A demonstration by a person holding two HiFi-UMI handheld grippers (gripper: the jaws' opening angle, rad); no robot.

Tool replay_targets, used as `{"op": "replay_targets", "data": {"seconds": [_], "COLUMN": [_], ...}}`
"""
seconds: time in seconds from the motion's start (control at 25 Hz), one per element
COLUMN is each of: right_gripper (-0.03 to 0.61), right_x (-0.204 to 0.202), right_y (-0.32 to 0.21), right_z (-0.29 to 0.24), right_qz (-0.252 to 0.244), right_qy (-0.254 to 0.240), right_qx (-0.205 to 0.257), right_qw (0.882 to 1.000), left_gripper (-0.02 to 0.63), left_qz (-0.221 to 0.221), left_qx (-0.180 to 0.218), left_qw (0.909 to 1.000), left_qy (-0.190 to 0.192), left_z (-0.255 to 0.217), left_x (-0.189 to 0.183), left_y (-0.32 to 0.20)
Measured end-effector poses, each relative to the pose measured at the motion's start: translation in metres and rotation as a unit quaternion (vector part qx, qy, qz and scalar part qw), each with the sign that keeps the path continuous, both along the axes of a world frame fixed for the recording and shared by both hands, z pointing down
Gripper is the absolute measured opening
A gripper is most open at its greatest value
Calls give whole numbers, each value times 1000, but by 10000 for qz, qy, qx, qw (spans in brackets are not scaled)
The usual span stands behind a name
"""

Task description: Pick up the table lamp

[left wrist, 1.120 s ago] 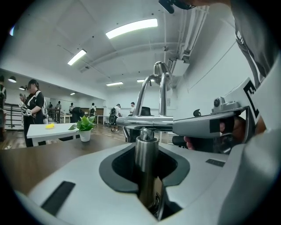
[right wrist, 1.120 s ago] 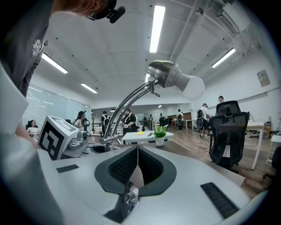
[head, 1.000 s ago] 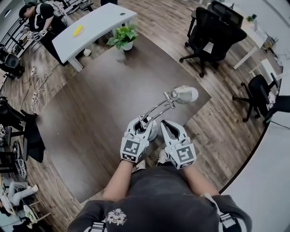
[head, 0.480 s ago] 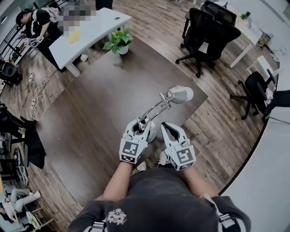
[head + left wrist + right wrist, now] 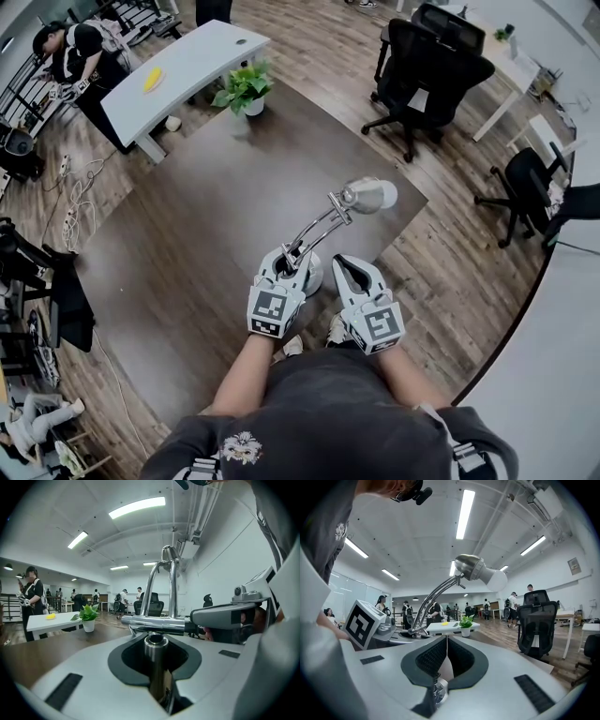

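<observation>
A chrome table lamp stands near the front edge of the dark table [image 5: 187, 234], its round base [image 5: 309, 275] by my grippers and its head [image 5: 370, 195] out to the right on a curved double arm. My left gripper [image 5: 292, 255] surrounds the lamp's upright post [image 5: 155, 651]. Its jaws have just been closing, and a dark gap still shows on either side of the post. My right gripper [image 5: 339, 264] sits just right of the base, shut with nothing in it. In the right gripper view [image 5: 446, 641] the lamp head [image 5: 480, 571] rises to the upper left.
A potted plant [image 5: 246, 86] stands at the table's far edge. Beyond it is a white desk [image 5: 178, 66] with a person at its left end. Black office chairs [image 5: 431, 56] stand at the right on the wood floor, and cables lie on the floor at the left.
Only the head view has shifted a little. The lamp and both grippers keep their places.
</observation>
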State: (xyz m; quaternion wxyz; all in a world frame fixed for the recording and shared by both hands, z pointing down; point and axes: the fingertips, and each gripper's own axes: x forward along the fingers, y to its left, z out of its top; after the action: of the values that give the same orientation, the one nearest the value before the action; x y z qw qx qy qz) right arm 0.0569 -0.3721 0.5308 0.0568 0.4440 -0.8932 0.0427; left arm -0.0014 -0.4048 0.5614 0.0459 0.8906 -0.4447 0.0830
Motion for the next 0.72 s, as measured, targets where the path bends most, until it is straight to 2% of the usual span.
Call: {"op": "replay_targets", "data": {"seconds": [0.24,0.44,0.72], "right_gripper": [28,28,28], "right_x": [-2,1,4], "right_y": [2,2,0], "right_z": [-1,-3,-7], "right_qz": [14,-30,16], "right_qy": [-15,-16,-91], "right_qx": [-12,46,119], "right_qw": [10000,10000,9999], "left_gripper": [66,67,67], "left_qz": [-37,113,-72], "left_qx": [-39,67,37], "left_qw": [10000,9998,9999], "left_qy": [-30,-157,139], "left_z": [0,-4,-33], "left_x": [-1,8,4], "left_y": [0,4,-1]}}
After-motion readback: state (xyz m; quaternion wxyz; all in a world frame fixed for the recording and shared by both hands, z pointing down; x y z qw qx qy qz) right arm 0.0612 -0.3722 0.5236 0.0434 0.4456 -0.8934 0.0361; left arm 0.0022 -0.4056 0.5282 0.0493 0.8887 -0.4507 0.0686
